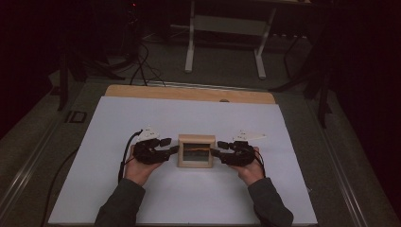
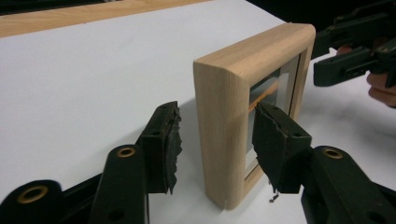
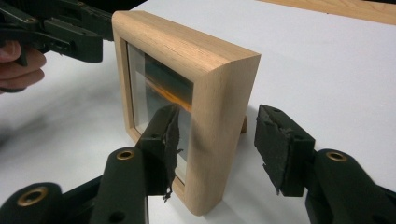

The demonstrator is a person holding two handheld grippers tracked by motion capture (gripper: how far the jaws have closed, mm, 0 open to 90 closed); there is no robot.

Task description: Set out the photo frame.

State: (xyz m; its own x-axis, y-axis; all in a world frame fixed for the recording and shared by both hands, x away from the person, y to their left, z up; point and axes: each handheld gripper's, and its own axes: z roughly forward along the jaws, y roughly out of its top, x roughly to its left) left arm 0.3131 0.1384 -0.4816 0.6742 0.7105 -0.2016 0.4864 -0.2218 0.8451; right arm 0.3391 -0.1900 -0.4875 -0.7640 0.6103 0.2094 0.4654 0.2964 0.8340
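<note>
Standing upright near the middle of the white worktop (image 1: 142, 118): a small wooden picture frame (image 1: 196, 151), glass front facing the person. Flanked on either side by the two hand-held tools. Left tongs (image 2: 215, 142) spread wide around the frame's left upright, one pad (image 2: 170, 144) behind it, the other in front of the glass, with a gap on the back side (contact on the front side hard to judge). Right tongs (image 3: 217, 144) likewise parted wide, straddling the right upright, neither pad pressing the wood. Beyond the white sheet, a strip of bare wood (image 1: 189, 93) along the far edge.
</note>
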